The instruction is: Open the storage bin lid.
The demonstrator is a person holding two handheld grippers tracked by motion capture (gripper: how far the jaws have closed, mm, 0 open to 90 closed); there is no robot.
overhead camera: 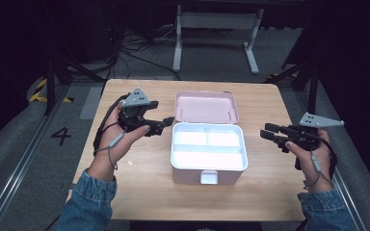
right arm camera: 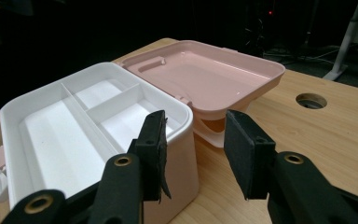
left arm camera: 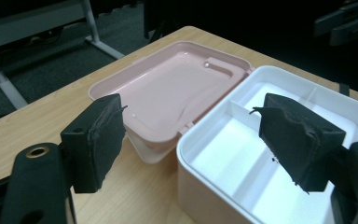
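a pink and white box [overhead camera: 209, 154] is seen at the centre of the wooden table [overhead camera: 139, 187] in the high view, lying open. its pink lid [overhead camera: 206, 107] is folded back flat toward twelve o'clock, hinged to the far rim of the white tray. the tray is divided into three compartments: two smaller ones on the far side and one long one on the near side. a small latch [overhead camera: 209, 177] is seen on the near wall, at six o'clock of the box.

the left gripper [overhead camera: 165, 122] is held by the left hand [overhead camera: 120, 139] at nine o'clock of the box, its tips near the tray's far left corner. in the left gripper view its jaws are spread wide and released, with nothing between the pads [left arm camera: 98, 140] apart from the box seen beyond; whether the tips touch the rim cannot be told.

the right gripper [overhead camera: 268, 133] is held by the right hand [overhead camera: 313, 156] at three o'clock of the box, apart from its wall. in the right gripper view its jaws are parted and nothing is grasped. a round hole [right arm camera: 311, 100] in the tabletop is seen beyond the lid.

denim sleeves [overhead camera: 89, 202] are seen at the bottom edge.
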